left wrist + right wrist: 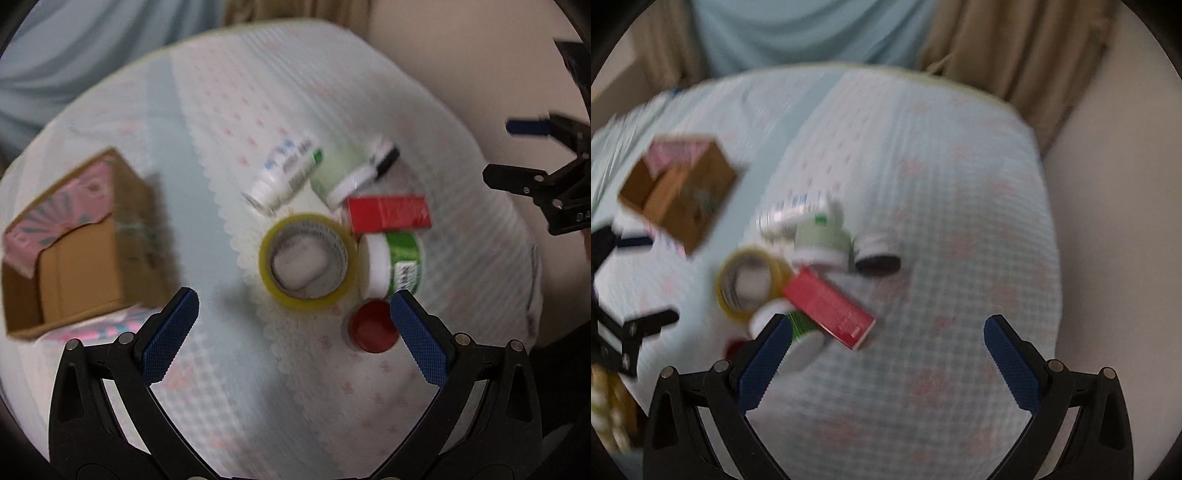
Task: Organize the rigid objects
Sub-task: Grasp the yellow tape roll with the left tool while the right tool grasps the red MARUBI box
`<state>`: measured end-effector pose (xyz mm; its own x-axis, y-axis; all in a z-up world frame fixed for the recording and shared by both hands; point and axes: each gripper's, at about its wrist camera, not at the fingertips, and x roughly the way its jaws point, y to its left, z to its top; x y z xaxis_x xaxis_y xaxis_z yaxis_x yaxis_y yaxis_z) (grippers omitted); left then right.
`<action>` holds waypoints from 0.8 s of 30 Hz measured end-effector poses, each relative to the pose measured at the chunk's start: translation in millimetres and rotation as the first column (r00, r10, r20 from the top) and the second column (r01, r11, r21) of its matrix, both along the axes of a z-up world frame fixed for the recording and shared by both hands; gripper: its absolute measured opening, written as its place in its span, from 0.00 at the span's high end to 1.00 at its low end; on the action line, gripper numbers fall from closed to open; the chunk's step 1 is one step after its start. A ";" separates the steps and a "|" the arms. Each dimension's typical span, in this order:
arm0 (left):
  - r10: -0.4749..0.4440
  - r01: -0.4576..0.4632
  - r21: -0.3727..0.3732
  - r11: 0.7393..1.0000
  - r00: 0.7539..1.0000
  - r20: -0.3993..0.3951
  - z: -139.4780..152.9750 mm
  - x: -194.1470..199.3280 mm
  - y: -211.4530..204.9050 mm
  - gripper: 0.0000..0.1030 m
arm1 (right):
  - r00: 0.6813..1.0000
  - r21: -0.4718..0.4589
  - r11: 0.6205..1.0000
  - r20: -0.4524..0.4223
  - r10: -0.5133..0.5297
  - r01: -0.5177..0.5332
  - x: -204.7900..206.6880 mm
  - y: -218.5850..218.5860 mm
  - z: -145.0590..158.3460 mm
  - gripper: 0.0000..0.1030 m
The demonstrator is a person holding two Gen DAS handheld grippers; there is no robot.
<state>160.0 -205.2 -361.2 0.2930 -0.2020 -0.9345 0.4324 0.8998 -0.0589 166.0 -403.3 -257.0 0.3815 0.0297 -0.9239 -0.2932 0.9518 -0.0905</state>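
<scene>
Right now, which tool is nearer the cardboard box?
Left. The left tool hovers open just right of the cardboard box; the right tool hangs open beyond the clutter, farther right.

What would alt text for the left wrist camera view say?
The open left gripper hovers over a cluster of small items on a patterned cloth: a yellow tape roll, red box, green-labelled jar, red cap and white bottles. An open cardboard box sits left; the right gripper shows at the right edge.

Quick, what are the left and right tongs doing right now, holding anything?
Left tongs: open, empty, above the yellow tape roll.
Right tongs: open, empty, over the checked cloth.
</scene>
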 end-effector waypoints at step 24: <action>-0.293 0.317 0.143 0.938 0.942 -0.166 -109.2 43.3 -59.2 0.00 | 0.664 -0.070 0.676 -0.288 0.690 -0.733 25.8 45.9 -146.6 0.47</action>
<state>203.4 -264.4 -470.5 0.1056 -0.1002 -0.9893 0.6853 0.7283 -0.0006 191.8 -357.4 -403.6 0.0968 0.0453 -0.9943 -0.9058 0.4179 -0.0692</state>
